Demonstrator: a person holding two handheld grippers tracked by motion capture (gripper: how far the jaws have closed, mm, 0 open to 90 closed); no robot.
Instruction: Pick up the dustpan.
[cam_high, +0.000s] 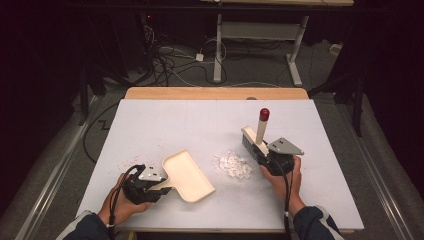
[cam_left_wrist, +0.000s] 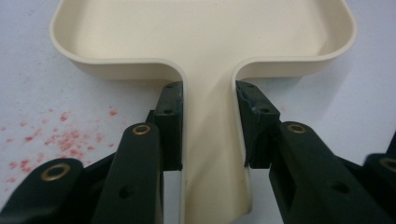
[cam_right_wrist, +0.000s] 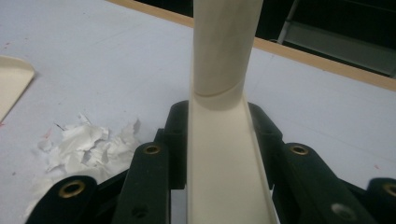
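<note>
The scraps (cam_high: 234, 165) lie in a loose white heap at lower centre of the high view, on the desk (cam_high: 165, 125) between pan and brush; torn paper by the look, so light, soft and easily scattered, better swept than pinched. The pan (cam_high: 187, 175), left of the heap, is stiff plastic with its long axis running from its handle at lower left to its mouth at upper right; the left claw (cam_left_wrist: 208, 126) is clamped on that handle. The right claw (cam_right_wrist: 218, 140) is clamped on the brush (cam_high: 257, 135), its red-tipped handle pointing up the frame.

The gripper (cam_left_wrist: 208, 126) clamps the cream dustpan (cam_left_wrist: 201, 37) by its handle, red specks (cam_left_wrist: 60, 140) alongside.
</note>
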